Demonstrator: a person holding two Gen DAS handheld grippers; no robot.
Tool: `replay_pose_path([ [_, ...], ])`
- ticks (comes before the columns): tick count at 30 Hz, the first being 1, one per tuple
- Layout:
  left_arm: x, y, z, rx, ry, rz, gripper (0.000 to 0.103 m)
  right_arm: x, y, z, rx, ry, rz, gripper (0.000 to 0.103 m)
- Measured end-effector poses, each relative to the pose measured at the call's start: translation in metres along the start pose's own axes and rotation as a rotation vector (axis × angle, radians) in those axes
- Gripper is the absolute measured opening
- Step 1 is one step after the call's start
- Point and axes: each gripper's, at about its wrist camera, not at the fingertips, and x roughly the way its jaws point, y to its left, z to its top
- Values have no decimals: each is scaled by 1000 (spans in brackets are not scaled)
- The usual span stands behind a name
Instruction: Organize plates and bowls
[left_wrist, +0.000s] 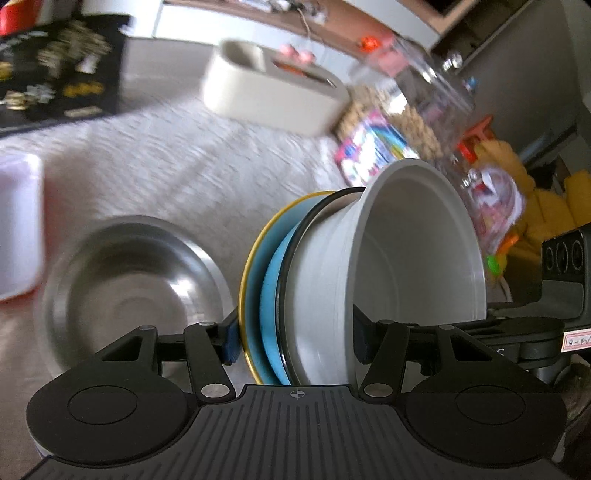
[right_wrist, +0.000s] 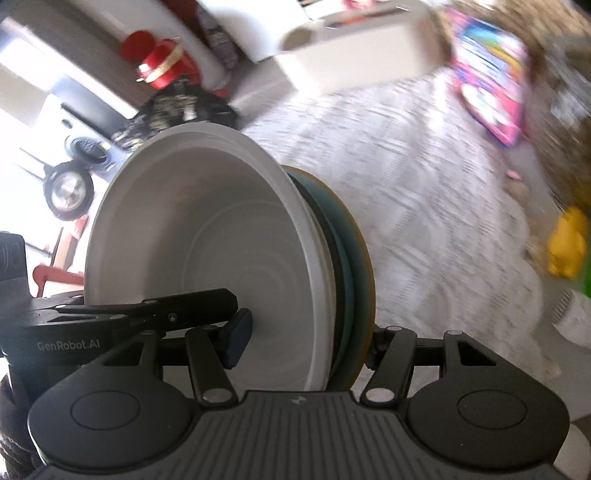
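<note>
A stack of dishes hangs tipped on its side above the white cloth: a white bowl (left_wrist: 399, 251) nested on a black-rimmed plate (left_wrist: 295, 243), a blue plate (left_wrist: 269, 291) and a yellow-rimmed plate (left_wrist: 251, 266). My left gripper (left_wrist: 295, 343) is shut across the stack, one pad under the yellow-rimmed plate, the other inside the bowl. My right gripper (right_wrist: 304, 347) clamps the opposite edge of the same stack, with the white bowl (right_wrist: 207, 229) facing left and the yellow-rimmed plate (right_wrist: 364, 258) on the right. Each gripper shows at the edge of the other's view.
An empty steel bowl (left_wrist: 129, 288) lies on the white cloth (left_wrist: 177, 162) to the left. A white tub (left_wrist: 18, 229) stands at the far left. Further back are a cream basket (left_wrist: 269, 92), a colourful packet (left_wrist: 369, 147), clear jars and yellow toys (right_wrist: 569, 243).
</note>
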Motion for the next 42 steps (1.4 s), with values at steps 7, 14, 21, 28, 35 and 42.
replay_pose_path([
  [7,-35,68,-12,-99,-18,59,59,52,67,9,-85,92,46,60],
  [14,-23,114,-21,-120,16,144,59,115,90,11,-96,217,23,60],
  [21,-17,112,-21,-14,-8,210,52,131,94,17,-132,232,-48,66],
  [28,-26,119,-19,-33,-34,218,30,130,93,26,-124,194,-128,65],
  [35,-47,109,-17,-7,-112,211,25,108,107,35,-154,86,-205,63],
  [42,-46,106,-18,6,-100,212,25,79,135,30,-272,-24,-272,63],
])
